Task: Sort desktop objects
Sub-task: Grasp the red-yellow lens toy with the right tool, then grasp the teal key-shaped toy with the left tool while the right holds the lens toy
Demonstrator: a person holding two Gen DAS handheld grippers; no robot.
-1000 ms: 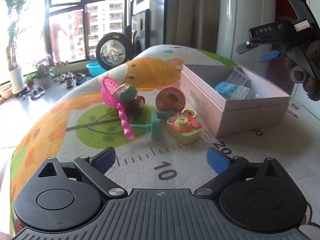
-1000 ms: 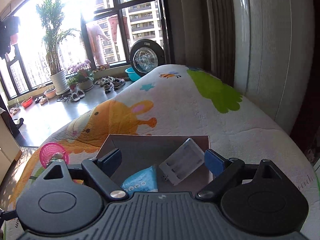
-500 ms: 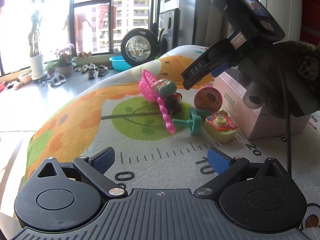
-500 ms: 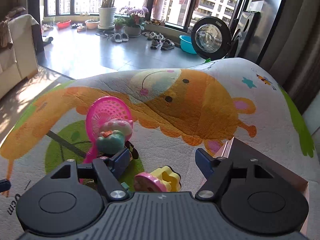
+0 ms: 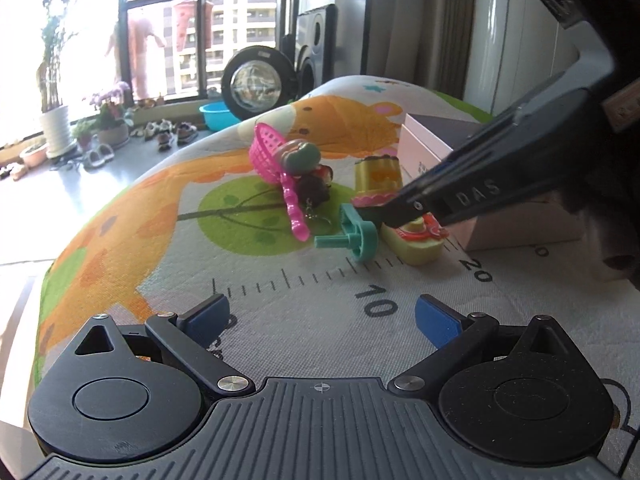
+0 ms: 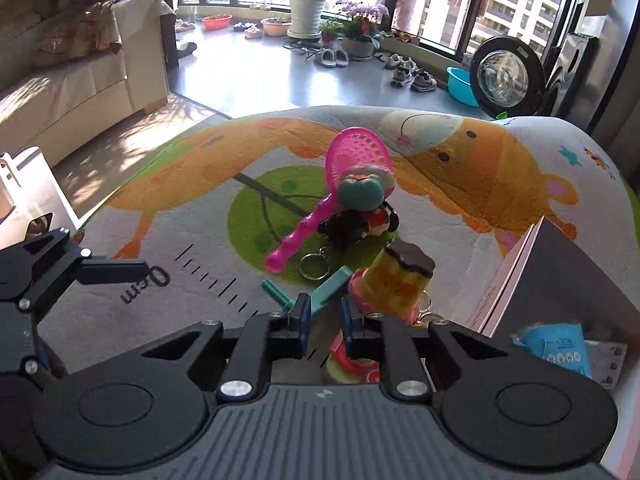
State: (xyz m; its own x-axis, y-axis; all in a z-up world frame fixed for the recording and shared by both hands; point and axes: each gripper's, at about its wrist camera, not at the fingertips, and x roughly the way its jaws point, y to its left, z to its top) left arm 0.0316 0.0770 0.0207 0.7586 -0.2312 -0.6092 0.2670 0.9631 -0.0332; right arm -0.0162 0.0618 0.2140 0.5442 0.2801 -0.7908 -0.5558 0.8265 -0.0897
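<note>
A heap of small toys lies on the printed mat beside a pink box (image 5: 424, 148). My right gripper (image 6: 326, 312) is shut on the pink bottom rim of a yellow cake toy (image 6: 400, 284), which stands tilted with its brown top up. In the left wrist view the right gripper (image 5: 394, 216) reaches in from the right to the cake toy (image 5: 378, 176). A teal peg piece (image 5: 360, 236) and a yellow-and-red camera toy (image 5: 420, 240) lie right by its tips. My left gripper (image 5: 320, 316) is open over bare mat in front of the heap.
A pink toy net (image 6: 356, 156) lies under a green and pink toy, with a dark keyring figure (image 6: 360, 224) beside them. The pink box (image 6: 520, 292) holds a blue packet (image 6: 556, 348). Past the mat's far edge the floor drops away, with plants, shoes and a sofa.
The right gripper swung from over the box down to the toy heap and shut. The cake toy went from lying on its side to standing tilted. The left gripper stayed put and open.
</note>
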